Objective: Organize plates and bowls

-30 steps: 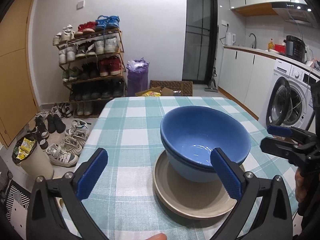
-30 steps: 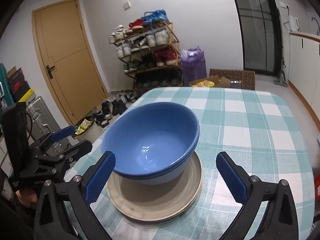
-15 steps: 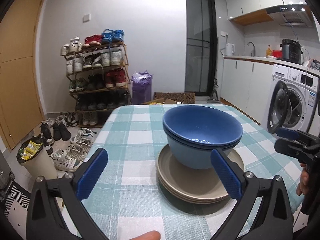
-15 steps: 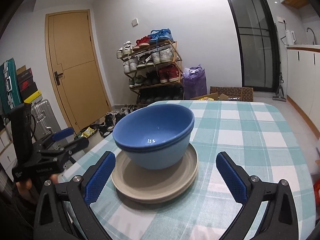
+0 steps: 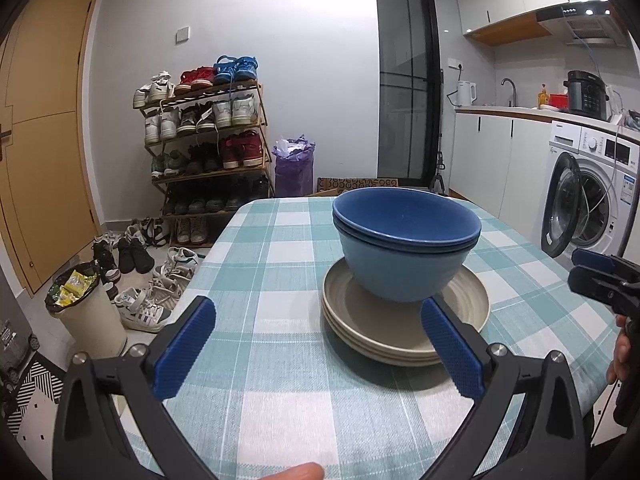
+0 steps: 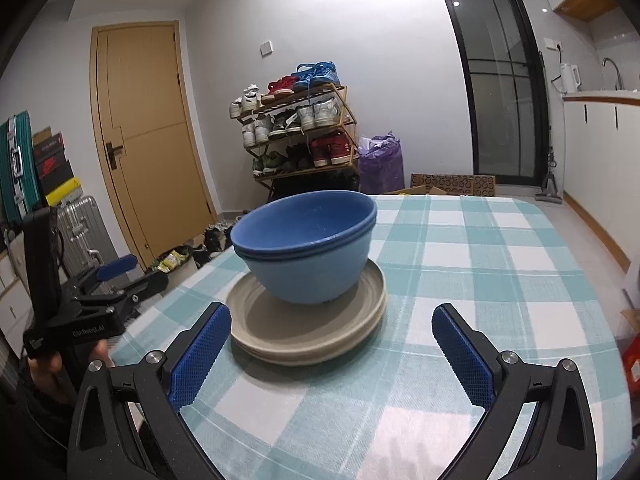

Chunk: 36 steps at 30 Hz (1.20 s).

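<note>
Bowls [image 5: 406, 242], two blue ones nested mouth-up, are seen standing on a stack of beige plates [image 5: 404, 320], and the whole pile rests on the checked tablecloth [image 5: 280, 320] ahead of both tools. From the left gripper [image 5: 318, 354] the pile is found ahead and to the right, so that its right fingertip [image 5: 450, 354] overlaps the near rim of the plates in the left wrist view; whether that rim is touched cannot be told. From the right gripper [image 6: 330, 354] the pile is found ahead and slightly to the left, with the near plate rim just beyond the left fingertip [image 6: 200, 354]. Both sets of jaws are spread wide and nothing is held in either. The left gripper is judged slightly the nearer, though the difference is small. No long axis can be assigned to the pile, since bowls and plates are round; only the vertical axis matters, and the bowls' openings are pointed straight up, the rims level and not tilted. The plate edges are offset a little, so the stack is not perfectly squared. Any coming grasp is judged to depend on a rim being approached from the side, the jaws being closed over an edge rather than around a body.
</note>
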Each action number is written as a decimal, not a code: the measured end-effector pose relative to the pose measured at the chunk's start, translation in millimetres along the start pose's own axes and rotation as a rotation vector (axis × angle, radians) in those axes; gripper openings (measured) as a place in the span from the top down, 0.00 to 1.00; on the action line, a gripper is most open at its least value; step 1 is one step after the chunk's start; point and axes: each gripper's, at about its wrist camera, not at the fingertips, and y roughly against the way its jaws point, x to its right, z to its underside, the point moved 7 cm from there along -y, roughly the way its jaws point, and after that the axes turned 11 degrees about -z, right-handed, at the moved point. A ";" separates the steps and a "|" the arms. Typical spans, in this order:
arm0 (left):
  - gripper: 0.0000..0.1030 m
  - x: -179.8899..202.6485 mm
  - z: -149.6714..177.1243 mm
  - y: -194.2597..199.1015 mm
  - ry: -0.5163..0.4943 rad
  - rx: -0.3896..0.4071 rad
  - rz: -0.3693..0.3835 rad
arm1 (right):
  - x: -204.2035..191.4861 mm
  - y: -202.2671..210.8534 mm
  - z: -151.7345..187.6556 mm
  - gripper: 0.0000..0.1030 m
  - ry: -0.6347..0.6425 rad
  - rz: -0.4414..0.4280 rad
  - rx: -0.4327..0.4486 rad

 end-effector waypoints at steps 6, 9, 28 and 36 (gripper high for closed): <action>0.00 -7.3 3.9 2.4 0.028 -0.005 0.001 | -1.5 11.1 1.9 0.01 -0.020 -0.014 0.026; 0.00 -11.3 3.4 2.2 0.036 -0.006 -0.005 | -4.0 11.3 4.4 0.01 -0.012 -0.014 0.020; 0.00 -10.3 4.1 3.9 0.035 -0.011 0.005 | -19.2 0.5 14.4 0.01 0.049 -0.026 -0.015; 0.00 -10.9 3.9 2.9 0.037 -0.014 0.004 | -21.4 -1.2 17.3 0.01 0.052 -0.039 -0.012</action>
